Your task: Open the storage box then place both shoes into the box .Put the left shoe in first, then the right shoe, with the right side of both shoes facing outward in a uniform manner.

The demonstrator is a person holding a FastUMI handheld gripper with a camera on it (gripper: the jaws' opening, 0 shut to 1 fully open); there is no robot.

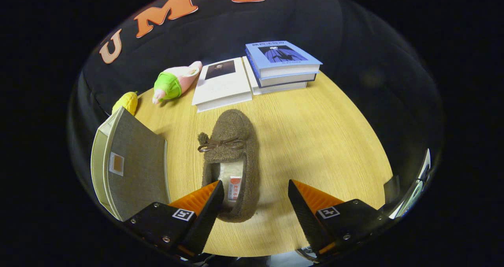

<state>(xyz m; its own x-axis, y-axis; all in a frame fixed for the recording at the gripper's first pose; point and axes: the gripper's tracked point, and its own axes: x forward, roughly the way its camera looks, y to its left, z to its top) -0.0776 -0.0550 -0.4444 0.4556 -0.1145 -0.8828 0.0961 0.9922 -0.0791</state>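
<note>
The left finger (pixel 204 204) hides part of the shoe's (pixel 232 156) heel.

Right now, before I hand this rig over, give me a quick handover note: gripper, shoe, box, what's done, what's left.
Gripper: open, holding nothing, fingers spread over the heel end of the brown shoe, one finger over its opening, the other apart from it.
Brown shoe: flat on the wooden table, toe pointing away toward the books.
Storage box: beside the shoe, lid side facing the shoe; I cannot tell whether it is open.
Done: cannot confirm any step.
Left: grasp this shoe and box it; a second shoe's whereabouts are unknown.
</note>
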